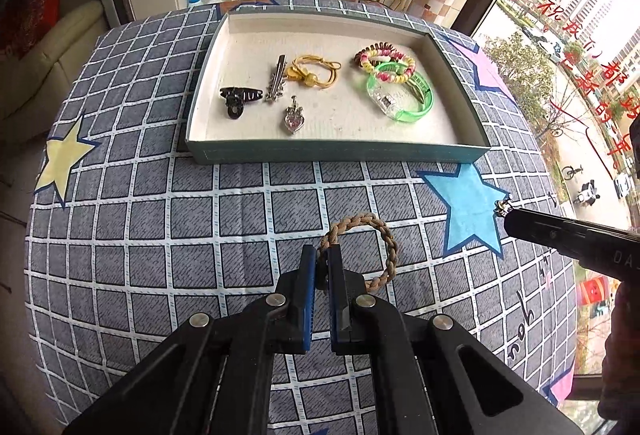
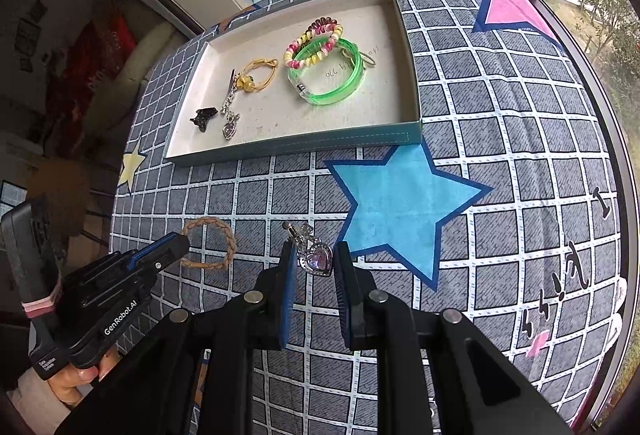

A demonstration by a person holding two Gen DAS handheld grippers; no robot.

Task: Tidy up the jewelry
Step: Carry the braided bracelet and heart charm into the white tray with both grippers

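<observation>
Left gripper (image 1: 322, 267) fingers pinching braided bracelet (image 1: 362, 249) just above checked cloth. Right gripper (image 2: 316, 259) fingers seemingly pinching heart pendant (image 2: 318, 259). Lifting both slowly toward tray (image 1: 340, 153), keeping grip tight.

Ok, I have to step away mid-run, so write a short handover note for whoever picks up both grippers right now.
Left claw: shut on the braided bracelet, near the table's front.
Right claw: shut on the heart pendant, beside the blue star.
Tray already holds a black claw clip, a silver clip, a yellow hair tie, another heart pendant, a coiled hair tie and a green bangle.
Left: set both held pieces in the tray.
</observation>
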